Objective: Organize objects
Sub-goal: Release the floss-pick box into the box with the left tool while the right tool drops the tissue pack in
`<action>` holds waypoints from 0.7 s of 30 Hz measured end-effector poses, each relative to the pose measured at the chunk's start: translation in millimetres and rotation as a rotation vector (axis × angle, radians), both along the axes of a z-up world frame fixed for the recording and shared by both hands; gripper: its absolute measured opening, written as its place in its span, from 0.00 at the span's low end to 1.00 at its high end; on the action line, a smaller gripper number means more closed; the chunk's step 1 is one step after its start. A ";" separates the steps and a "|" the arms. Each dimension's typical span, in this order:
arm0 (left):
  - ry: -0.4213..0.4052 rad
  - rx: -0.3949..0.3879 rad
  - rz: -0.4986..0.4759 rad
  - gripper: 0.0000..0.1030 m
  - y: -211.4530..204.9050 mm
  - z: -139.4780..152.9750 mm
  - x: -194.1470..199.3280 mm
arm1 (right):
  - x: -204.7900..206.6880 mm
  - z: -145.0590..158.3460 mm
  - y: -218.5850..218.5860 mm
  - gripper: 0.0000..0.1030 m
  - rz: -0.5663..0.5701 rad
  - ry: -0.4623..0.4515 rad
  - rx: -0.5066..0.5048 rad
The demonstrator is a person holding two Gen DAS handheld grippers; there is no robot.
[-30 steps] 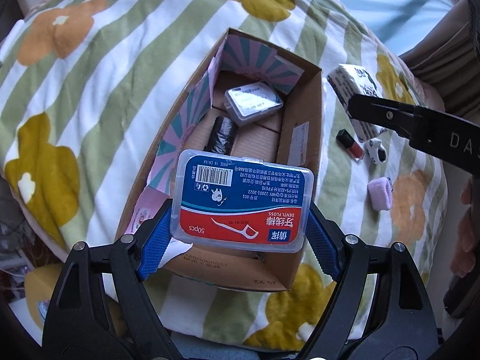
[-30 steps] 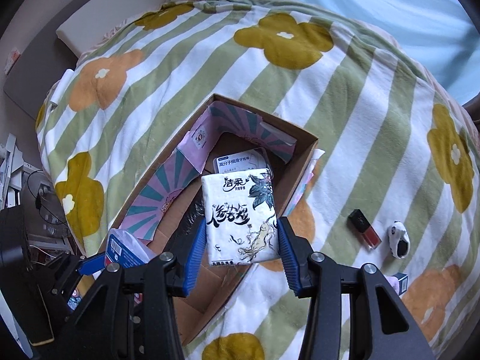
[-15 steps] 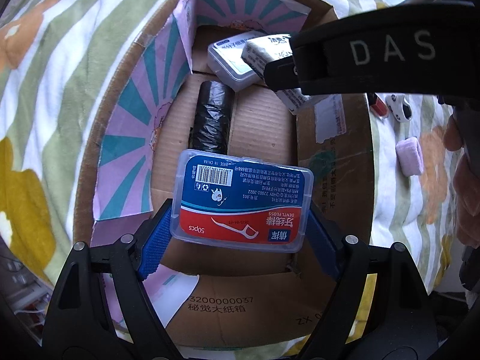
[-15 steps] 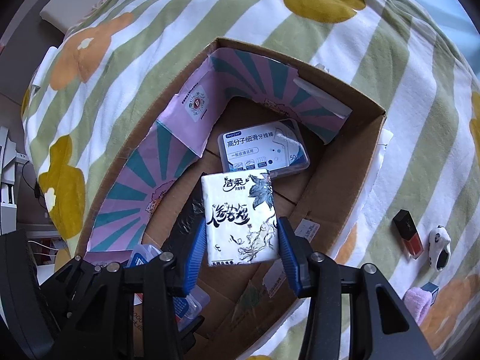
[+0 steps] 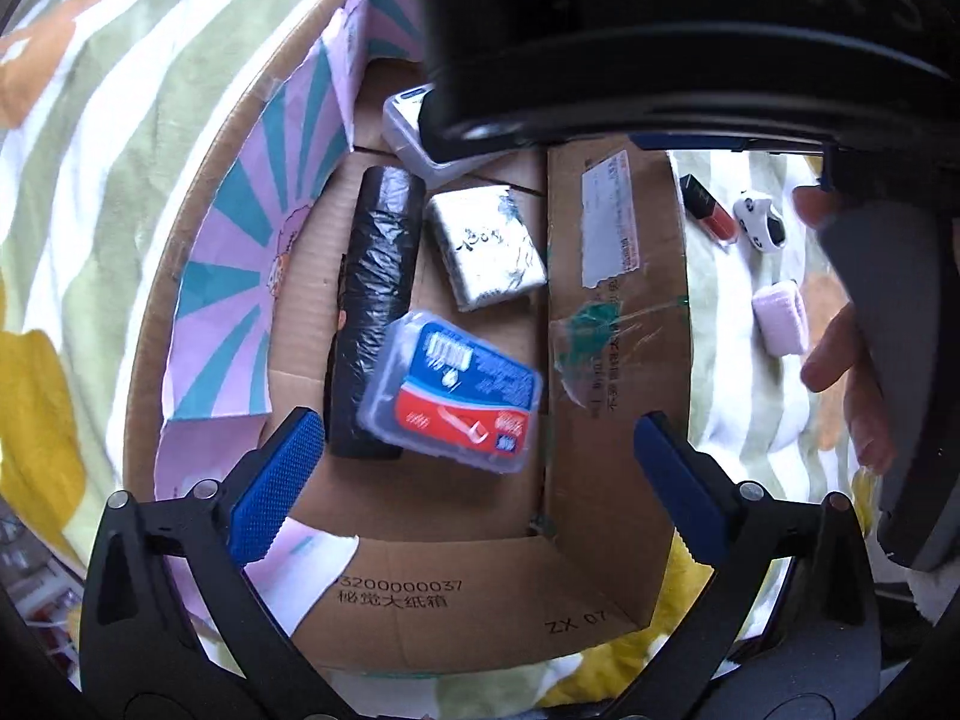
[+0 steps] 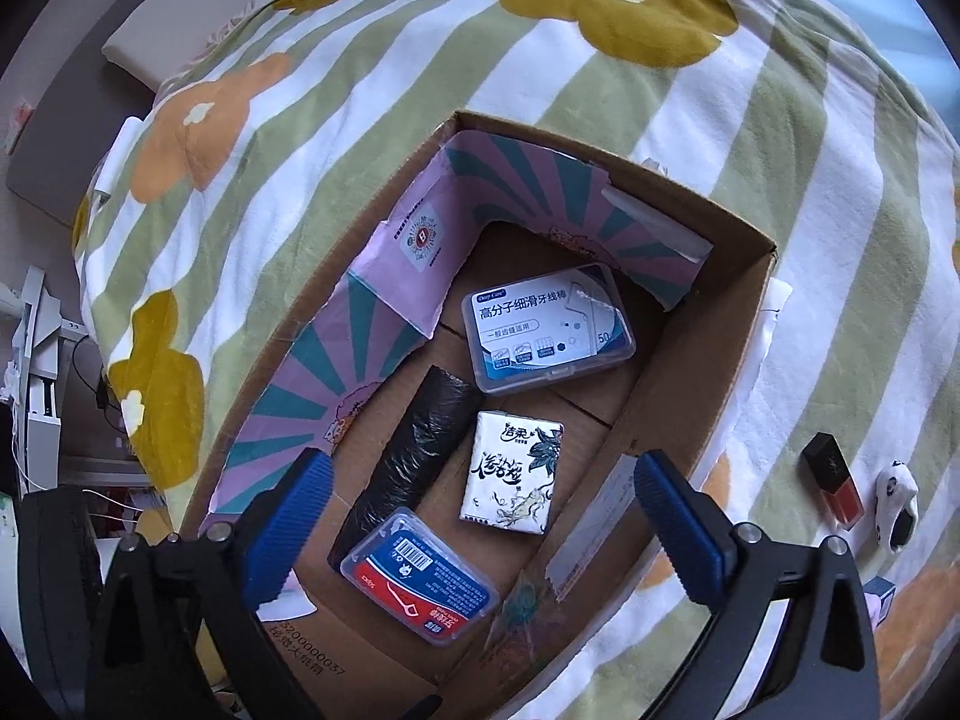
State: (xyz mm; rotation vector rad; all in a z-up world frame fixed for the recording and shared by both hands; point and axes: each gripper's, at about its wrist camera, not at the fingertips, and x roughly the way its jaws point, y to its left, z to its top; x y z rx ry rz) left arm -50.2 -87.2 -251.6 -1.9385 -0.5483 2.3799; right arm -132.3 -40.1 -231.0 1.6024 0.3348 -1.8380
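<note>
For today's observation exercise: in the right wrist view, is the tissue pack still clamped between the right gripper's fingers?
No. The tissue pack lies on the floor of the cardboard box, and the right gripper is open above it.

"3200000037" on cardboard box (image 5: pixel 420 594)

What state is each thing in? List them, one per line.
left gripper: open, empty
right gripper: open, empty
cardboard box: open
red-and-blue floss box: in box, leaning on black roll
tissue pack: flat in box
black roll: lying in box
lipstick: outside, on blanket
</note>
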 end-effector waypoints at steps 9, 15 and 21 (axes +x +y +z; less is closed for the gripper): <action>0.001 -0.009 0.023 1.00 -6.4 1.2 5.9 | 5.8 11.4 0.3 0.97 0.001 0.024 -0.002; 0.029 -0.025 0.028 1.00 -8.9 16.3 10.5 | 12.7 34.9 4.3 0.97 0.009 0.058 -0.017; 0.068 -0.034 0.030 1.00 -12.9 46.1 6.9 | 23.1 71.3 19.1 0.97 -0.021 0.105 -0.032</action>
